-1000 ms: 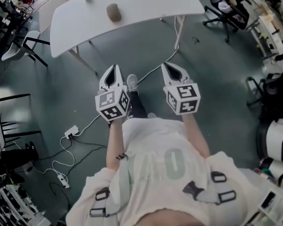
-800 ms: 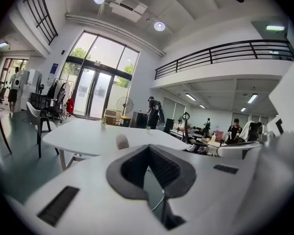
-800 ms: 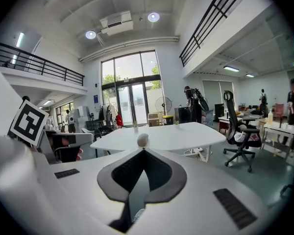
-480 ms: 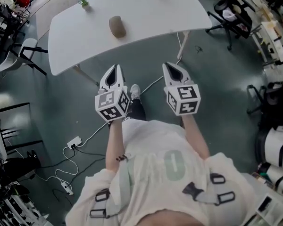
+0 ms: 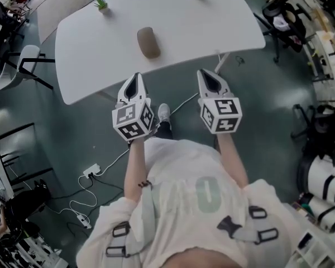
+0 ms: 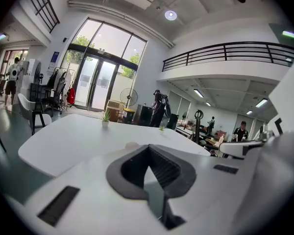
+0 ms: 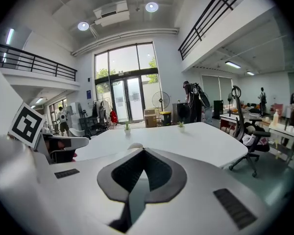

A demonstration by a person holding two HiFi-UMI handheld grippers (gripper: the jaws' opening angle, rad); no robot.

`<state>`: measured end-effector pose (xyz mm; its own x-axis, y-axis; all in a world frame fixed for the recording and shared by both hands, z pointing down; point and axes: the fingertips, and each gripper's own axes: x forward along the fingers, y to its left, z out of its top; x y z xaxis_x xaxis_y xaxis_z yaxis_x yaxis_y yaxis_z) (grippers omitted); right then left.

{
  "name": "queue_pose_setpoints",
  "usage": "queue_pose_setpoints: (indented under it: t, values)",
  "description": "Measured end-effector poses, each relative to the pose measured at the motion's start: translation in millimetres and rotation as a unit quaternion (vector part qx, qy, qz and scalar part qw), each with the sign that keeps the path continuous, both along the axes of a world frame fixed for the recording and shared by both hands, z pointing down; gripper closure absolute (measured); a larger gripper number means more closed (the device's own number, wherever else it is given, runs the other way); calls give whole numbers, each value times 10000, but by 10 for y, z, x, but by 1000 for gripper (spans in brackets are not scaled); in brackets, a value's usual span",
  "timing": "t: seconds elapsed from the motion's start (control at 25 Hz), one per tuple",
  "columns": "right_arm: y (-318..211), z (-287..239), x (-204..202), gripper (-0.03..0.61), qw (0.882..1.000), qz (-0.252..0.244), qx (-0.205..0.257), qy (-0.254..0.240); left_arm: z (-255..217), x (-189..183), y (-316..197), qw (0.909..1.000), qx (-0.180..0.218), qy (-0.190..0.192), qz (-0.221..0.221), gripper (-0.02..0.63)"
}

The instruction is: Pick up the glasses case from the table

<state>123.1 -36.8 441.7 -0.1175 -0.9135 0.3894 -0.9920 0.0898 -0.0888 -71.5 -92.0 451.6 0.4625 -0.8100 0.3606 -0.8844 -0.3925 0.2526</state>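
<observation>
Closed and empty, the left tool and right tool hover off the near edge of the white table; open one wide before reaching the brown oval glasses case.

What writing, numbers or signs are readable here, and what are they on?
"0" or "O": large pale figure on the person's shirt.
Left cube, right cube: black-and-white square patterns, no words.
Blue sign beside the glass doors: too small to read.
</observation>
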Motion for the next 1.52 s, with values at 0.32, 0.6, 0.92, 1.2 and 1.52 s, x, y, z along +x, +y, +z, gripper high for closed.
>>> queue_pose_setpoints:
  t: [0.32,0.6,0.92,1.2,1.52]
  values:
    - [-899,-14,-35,577,9998,107,-135,133,-104,-17,-960,9997,76,-192,128,611]
    - [-1263,30,76,577,9996,96,-240,83,-43,81,-1252,9995,-5,-314,49,611]
    - [-1382,82,268,577,9998,76,-183,-29,-123,140,-1366,9991,95,-369,-160,611]
    - [-1437,104,323,577,9997,-1,-207,-147,-133,138,-1445,9985,102,-482,-250,611]
    - [-1578,48,231,575,9992,-300,-88,-244,-168,118,-1550,9974,214,-630,-279,611]
